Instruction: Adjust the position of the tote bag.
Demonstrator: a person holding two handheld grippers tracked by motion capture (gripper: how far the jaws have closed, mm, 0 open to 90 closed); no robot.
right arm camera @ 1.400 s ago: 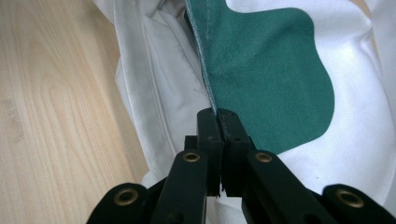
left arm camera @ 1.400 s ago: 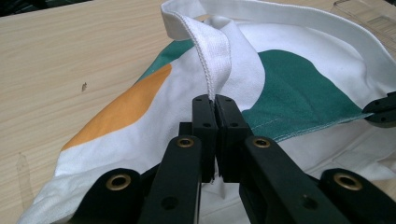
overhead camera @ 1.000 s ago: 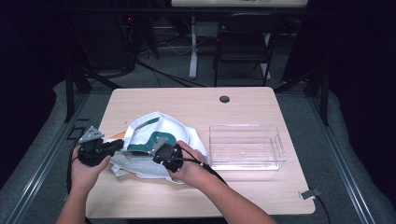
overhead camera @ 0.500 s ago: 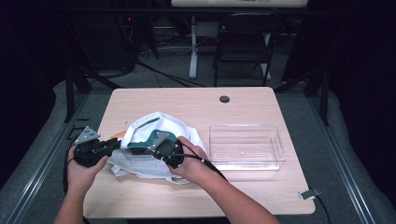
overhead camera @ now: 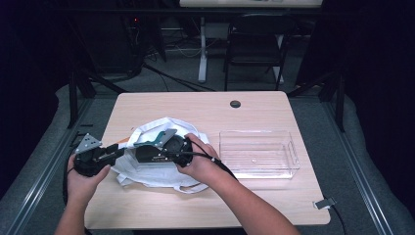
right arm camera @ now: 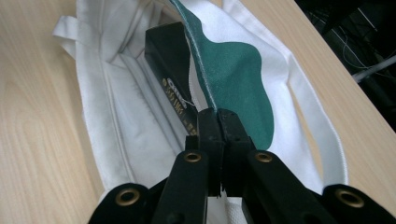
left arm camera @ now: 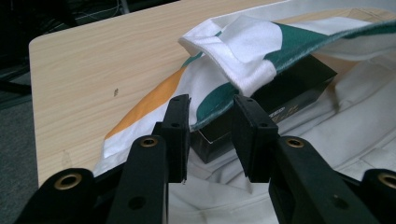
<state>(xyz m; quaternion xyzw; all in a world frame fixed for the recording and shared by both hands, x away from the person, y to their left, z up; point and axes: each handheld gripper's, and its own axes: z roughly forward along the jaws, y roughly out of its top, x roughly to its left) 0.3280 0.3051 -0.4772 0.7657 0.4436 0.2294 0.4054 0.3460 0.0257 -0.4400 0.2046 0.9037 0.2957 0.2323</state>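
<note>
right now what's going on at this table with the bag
A person works a white tote bag with a gripper in each hand. The right gripper is shut on the bag's upper edge, holding the mouth up. A black box sits inside the opening. The left gripper has just been opening; the bag's green and white rim lies between its jaws, not pressed. A clear plastic bin stands beside the bag.

My left gripper (left arm camera: 211, 135): black body, flat rectangular black pads, brass-ringed pivot holes, grey three-cornered plate on top, black cable trailing. My right gripper (right arm camera: 218, 140): same black build, brass eyelets, black cable along forearm. Forearms bare, no sleeves.
</note>
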